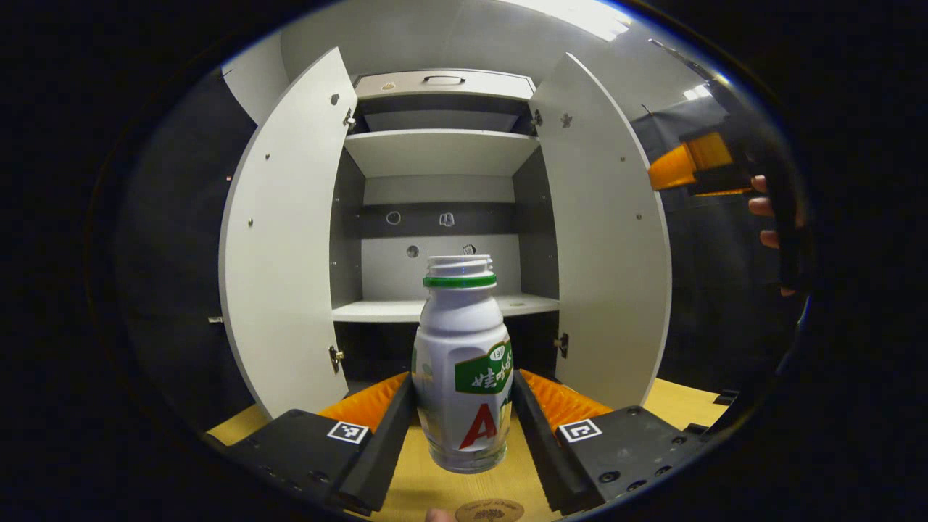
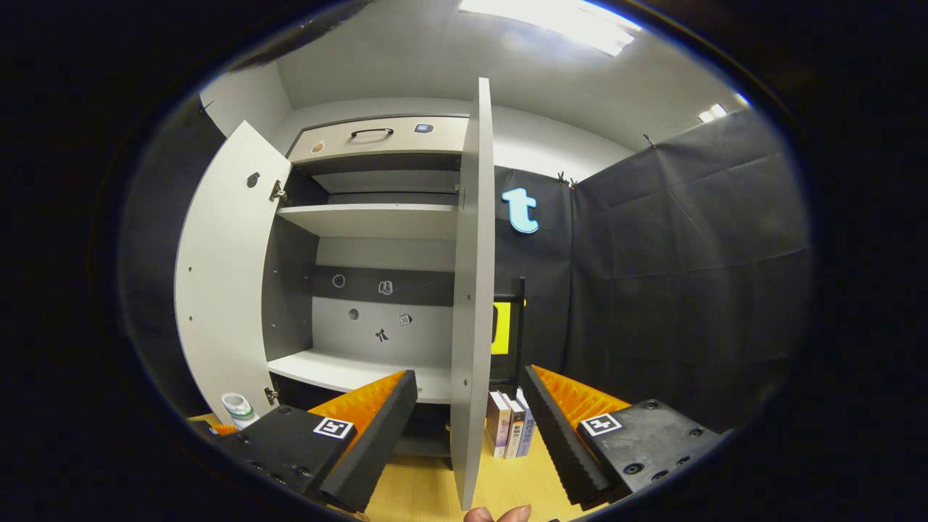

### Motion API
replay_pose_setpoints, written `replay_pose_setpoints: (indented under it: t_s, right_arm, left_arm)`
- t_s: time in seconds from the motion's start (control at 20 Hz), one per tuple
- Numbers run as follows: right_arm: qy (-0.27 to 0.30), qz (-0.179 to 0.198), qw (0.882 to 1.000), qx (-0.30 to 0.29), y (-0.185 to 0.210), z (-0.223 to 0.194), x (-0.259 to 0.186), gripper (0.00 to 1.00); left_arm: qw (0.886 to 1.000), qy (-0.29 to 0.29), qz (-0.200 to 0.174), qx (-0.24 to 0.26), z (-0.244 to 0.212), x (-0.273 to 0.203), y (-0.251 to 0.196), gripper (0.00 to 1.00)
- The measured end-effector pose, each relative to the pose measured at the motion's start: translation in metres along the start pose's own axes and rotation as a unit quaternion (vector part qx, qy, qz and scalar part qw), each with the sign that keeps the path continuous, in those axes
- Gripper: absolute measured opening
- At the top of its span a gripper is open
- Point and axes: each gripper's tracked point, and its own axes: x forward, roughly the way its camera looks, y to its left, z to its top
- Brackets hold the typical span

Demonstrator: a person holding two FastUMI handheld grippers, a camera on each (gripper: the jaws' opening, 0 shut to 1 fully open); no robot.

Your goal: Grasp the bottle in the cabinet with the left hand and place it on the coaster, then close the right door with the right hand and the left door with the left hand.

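My left gripper (image 1: 462, 424) is clamped on the bottle (image 1: 462, 370): both fingers press its sides, one at 9 o'clock of the body and one at 3 o'clock, and the gap between them is just the bottle's width. The bottle stands upright, white with a green ring under its open neck, its base above the yellow table (image 1: 674, 402). It is out in front of the cabinet (image 1: 439, 148), not on a shelf. At 6 o'clock of the left gripper view, below the bottle's base, the rim of a round coaster (image 1: 490, 510) shows; I cannot tell whether the bottle touches it.

My right gripper (image 2: 470, 428) has its fingers wide apart and holds nothing. The edge of the right door (image 2: 472, 290) runs up between them, from 6 o'clock toward 12; whether either finger touches it I cannot tell.

The left gripper view looks into the cabinet head-on, with the left door (image 1: 279, 239) swung out at 9 o'clock, the right door at 3 o'clock, and my other gripper with the hand (image 1: 765, 210) holding it farther out at 3 o'clock. The right gripper view sees the right door edge-on, a few books (image 2: 511, 431) standing on the table just past it at 6 o'clock, and the bottle's top low at 8 o'clock.
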Motion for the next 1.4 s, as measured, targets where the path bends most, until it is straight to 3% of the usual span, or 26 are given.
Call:
replay_pose_setpoints:
  t_s: [0.35, 0.55, 0.7, 1.0, 1.4]
  right_arm:
    - [-0.015, -0.007, 1.0, -0.006, 0.002, 0.009, -0.001, 0.97]
    - [-0.008, -0.009, 1.0, -0.006, 0.004, 0.006, 0.003, 0.97]
    - [-0.003, -0.012, 1.0, 0.014, 0.003, 0.006, 0.005, 0.97]
    - [0.009, -0.01, 1.0, -0.013, 0.002, -0.007, 0.006, 0.97]
    - [0.028, -0.009, 1.0, -0.001, 0.007, -0.019, 0.009, 0.98]
  left_arm:
    - [0.999, 0.034, -0.029, -0.001, -0.108, -0.012, -0.013, 0.8]
    - [0.998, 0.038, -0.047, -0.01, -0.14, -0.012, -0.017, 0.81]
    - [0.997, 0.046, -0.052, -0.014, -0.156, -0.012, -0.022, 0.81]
    - [0.997, 0.055, -0.046, -0.023, -0.174, -0.012, -0.02, 0.81]
    - [0.994, 0.083, -0.053, -0.038, -0.181, -0.019, -0.023, 0.87]
